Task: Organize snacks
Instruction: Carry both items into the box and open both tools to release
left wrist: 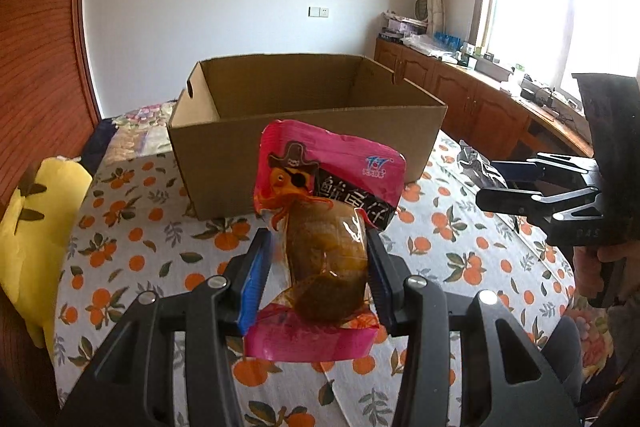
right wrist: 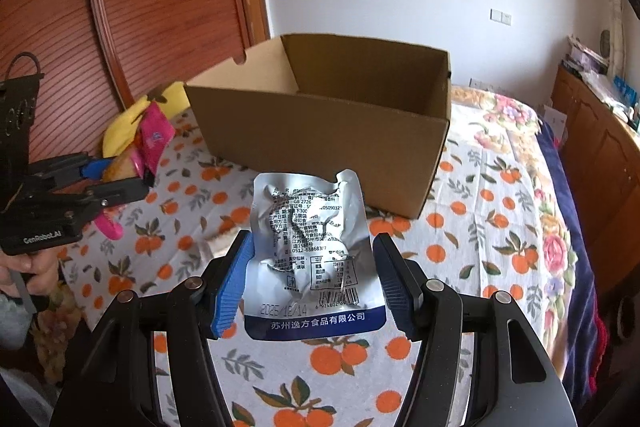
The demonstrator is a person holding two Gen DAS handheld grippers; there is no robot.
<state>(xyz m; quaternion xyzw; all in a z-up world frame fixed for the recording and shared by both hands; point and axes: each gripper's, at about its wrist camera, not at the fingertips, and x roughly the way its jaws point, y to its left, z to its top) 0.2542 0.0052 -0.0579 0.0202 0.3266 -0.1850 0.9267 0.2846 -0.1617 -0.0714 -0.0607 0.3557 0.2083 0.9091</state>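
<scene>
My left gripper is shut on a pink snack packet with a pirate squid print, held above the bed short of the open cardboard box. My right gripper is shut on a silver snack packet with black print and a blue base, also short of the box. The right gripper shows at the right of the left wrist view, the silver packet between its jaws. The left gripper with the pink packet shows at the left of the right wrist view. The box interior looks empty.
An orange-print cloth covers the bed. A yellow plush toy lies at the left edge by a wooden sliding door. Wooden cabinets with clutter stand under the window at right.
</scene>
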